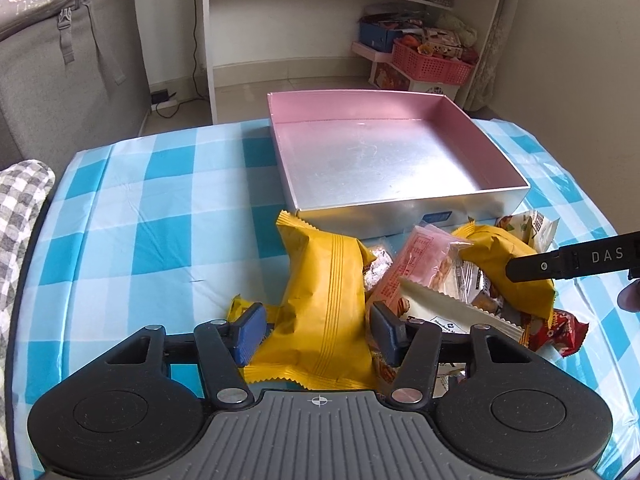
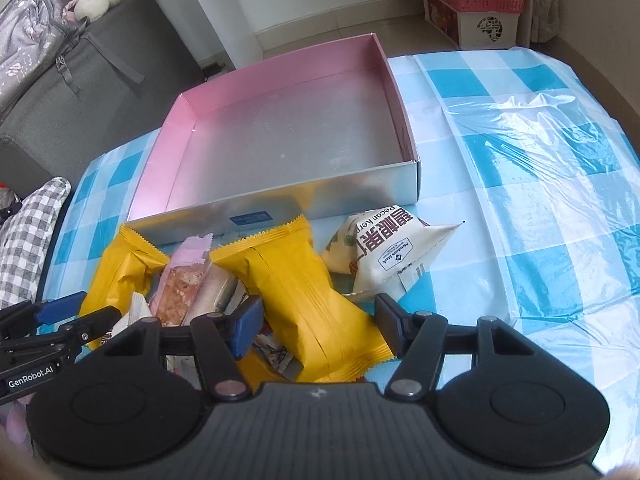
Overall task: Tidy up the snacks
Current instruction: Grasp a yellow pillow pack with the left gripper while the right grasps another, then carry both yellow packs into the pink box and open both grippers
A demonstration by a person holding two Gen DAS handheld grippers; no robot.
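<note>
A silver box (image 1: 400, 210) with pink inner walls stands empty on the table, behind a heap of snack packets. My left gripper (image 1: 316, 324) is shut on a yellow packet (image 1: 324, 280) at the heap's left, a blue pad pressing each side. My right gripper (image 2: 318, 322) is shut on a second yellow packet (image 2: 296, 288) further right. One right finger (image 1: 532, 267) shows against that packet in the left wrist view. The left gripper (image 2: 60, 316) appears at the left edge of the right wrist view. A pink packet (image 1: 420, 260), a white pecan packet (image 2: 380, 252) and a red packet (image 1: 560, 332) lie around them.
A blue-and-white checked cloth (image 1: 140, 220) under clear plastic covers the table. Grey checked fabric (image 1: 20, 200) sits at the table's left edge. Beyond the table are a grey sofa (image 1: 60, 100), a white shelf (image 1: 280, 20) and a pink basket (image 1: 428, 64).
</note>
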